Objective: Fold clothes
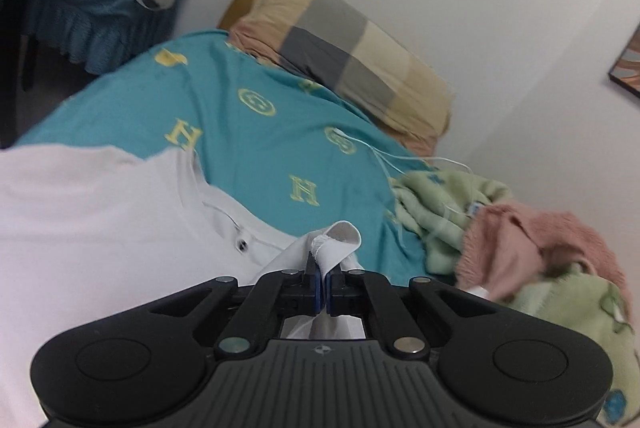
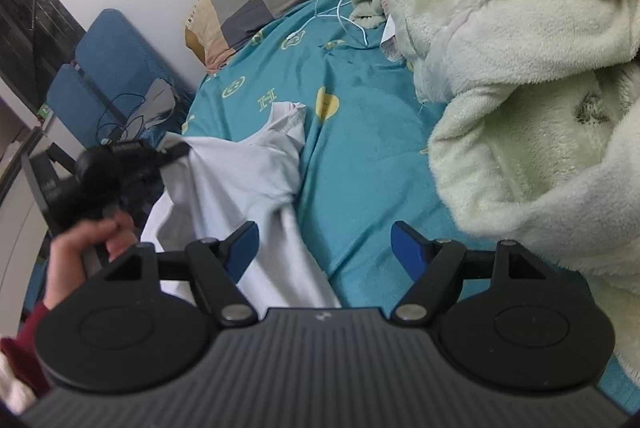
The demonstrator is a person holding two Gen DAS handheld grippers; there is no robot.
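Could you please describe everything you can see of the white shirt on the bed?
The white shirt is a thin, smooth garment with a round neckline and a dark button at its placket. It lies rumpled on the teal bedsheet, partly lifted: the left gripper is shut on a bunched edge. The right gripper is open above its lower part.

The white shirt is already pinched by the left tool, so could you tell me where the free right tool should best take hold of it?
Probably the loose upper corner of the white shirt, which stands puckered above the teal bedsheet. Bring the open right tool forward and down from the near side. The left tool holds the opposite edge, so this grip should spread the cloth.
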